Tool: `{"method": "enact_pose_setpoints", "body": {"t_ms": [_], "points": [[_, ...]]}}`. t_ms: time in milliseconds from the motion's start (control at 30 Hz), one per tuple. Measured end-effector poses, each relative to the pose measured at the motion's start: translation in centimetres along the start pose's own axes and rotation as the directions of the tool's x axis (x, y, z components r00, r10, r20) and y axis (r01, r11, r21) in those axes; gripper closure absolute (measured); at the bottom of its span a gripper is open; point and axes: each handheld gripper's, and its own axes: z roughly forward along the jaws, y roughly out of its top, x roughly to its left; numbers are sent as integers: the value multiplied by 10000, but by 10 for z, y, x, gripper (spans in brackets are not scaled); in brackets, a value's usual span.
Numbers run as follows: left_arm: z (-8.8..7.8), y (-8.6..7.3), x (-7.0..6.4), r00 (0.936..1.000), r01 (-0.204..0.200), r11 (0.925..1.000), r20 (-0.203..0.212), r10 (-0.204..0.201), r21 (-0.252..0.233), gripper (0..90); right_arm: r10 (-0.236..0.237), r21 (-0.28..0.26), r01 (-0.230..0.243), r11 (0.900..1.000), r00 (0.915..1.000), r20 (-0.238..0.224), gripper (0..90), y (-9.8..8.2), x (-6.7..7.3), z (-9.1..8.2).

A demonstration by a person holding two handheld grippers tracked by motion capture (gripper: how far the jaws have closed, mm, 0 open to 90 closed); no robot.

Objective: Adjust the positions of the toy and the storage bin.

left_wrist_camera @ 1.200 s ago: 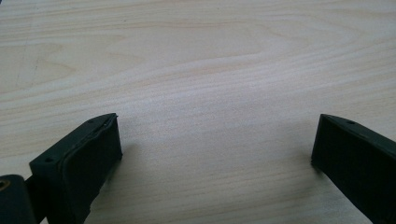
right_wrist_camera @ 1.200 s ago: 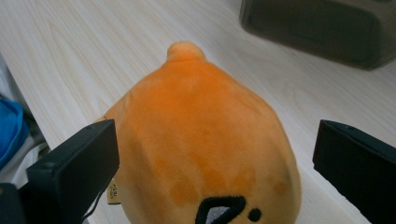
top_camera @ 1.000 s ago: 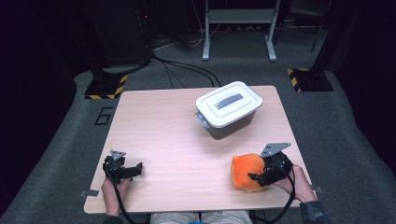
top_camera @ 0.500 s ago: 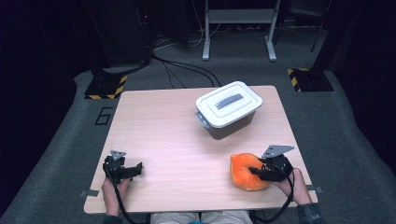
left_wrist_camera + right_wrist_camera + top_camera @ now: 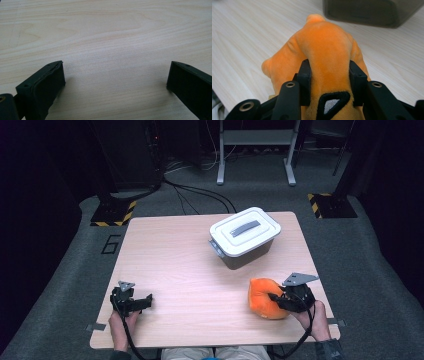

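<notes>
Near the table's [image 5: 170, 250] front right corner: orange plush toy [image 5: 263, 296], squeezed between the right gripper's [image 5: 278, 298] jaws, just closed snug on its soft middle, fabric bulging past both pads. Over at front left, left gripper [image 5: 148, 298] wide open, holding nothing, bare wood between.

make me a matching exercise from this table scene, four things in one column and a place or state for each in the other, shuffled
Things:
1. orange plush toy
2. lidded box
3. left gripper
4. right gripper

States:
A. jaws open over bare wood
B. far side of the table, white lid on
C. squeezed between two black jaws
D. jaws just closed onto something soft

Pairs: 1-C, 2-B, 3-A, 4-D
</notes>
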Motion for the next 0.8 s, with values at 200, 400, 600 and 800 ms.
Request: {"method": "enact_pose_setpoints", "body": {"t_ms": [200,400,600,800], "points": [[0,0,0,10000,0,10000,-18,0,-12,13,467,-216,-457,9987,9978,463,618,1,-6,-3],[0,0,0,10000,3,10000,-18,-3,-22,13,1151,-557,-1099,9924,9881,1022,615,0,-18,-6],[0,0,0,10000,-5,10000,-3,5,14,12,1509,-798,-1406,9868,9782,1428,613,1,-27,-7],[0,0,0,10000,0,10000,-19,0,-14,12,1795,-921,-1655,9819,9681,1749,610,3,-33,-7]]}}
